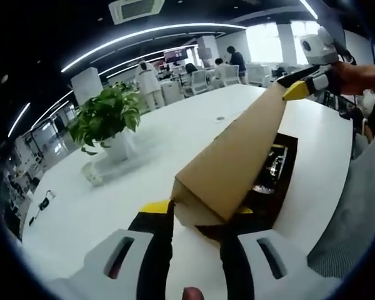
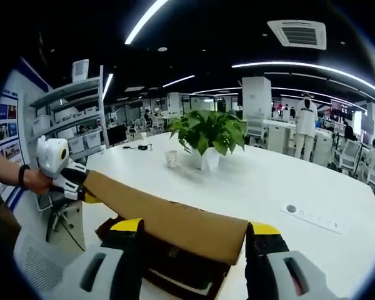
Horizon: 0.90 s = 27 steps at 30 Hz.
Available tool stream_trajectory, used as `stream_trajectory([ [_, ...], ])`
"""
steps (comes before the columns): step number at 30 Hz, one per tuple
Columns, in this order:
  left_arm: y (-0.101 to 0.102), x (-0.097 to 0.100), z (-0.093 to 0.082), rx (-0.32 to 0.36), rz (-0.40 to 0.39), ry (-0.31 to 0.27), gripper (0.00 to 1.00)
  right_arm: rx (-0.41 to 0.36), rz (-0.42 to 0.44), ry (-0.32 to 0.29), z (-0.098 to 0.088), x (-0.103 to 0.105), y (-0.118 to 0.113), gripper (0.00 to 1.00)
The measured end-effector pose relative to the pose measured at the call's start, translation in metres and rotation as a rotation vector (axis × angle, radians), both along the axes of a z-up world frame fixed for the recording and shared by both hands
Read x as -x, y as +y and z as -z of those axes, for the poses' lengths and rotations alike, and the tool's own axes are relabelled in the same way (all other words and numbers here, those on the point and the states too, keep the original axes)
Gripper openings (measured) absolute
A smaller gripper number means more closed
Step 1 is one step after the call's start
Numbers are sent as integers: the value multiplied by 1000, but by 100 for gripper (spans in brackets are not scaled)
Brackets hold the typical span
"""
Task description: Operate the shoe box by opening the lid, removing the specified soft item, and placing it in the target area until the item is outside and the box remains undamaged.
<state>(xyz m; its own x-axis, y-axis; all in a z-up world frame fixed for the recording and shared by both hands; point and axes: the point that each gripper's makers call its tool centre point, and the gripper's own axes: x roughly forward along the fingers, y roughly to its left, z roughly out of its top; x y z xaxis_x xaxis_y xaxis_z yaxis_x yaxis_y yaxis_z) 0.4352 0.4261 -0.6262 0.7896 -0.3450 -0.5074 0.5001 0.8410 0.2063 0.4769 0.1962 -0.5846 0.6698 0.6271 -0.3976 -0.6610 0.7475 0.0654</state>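
Midway, both grippers, left (image 1: 195, 215) and right (image 2: 194, 234), are clamping and lifting the lid (image 1: 237, 156) off the box (image 1: 281, 181), its contents remaining inside.

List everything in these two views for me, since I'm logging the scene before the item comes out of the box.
shoe box lid: one, brown cardboard, raised over the box, a gripper at each end
shoe box: one, dark inside, on the table, contents unclear
table: one, white, large
potted plant: one, green in white pot, on the table
paper cup: one, white, beside the plant
people: several, at desks in the background
left gripper: black with yellow tips, at one lid end
right gripper: same colours, at the other lid end
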Motion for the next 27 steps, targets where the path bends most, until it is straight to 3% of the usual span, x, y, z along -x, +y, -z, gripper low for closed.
stream_trajectory([
  [19,8,-15,-8,4,-42,-31,16,-40,-1,-41,-10,-12,3,65],
  [27,10,-19,-12,51,-52,-19,16,-62,4,-53,-15,-17,3,63],
])
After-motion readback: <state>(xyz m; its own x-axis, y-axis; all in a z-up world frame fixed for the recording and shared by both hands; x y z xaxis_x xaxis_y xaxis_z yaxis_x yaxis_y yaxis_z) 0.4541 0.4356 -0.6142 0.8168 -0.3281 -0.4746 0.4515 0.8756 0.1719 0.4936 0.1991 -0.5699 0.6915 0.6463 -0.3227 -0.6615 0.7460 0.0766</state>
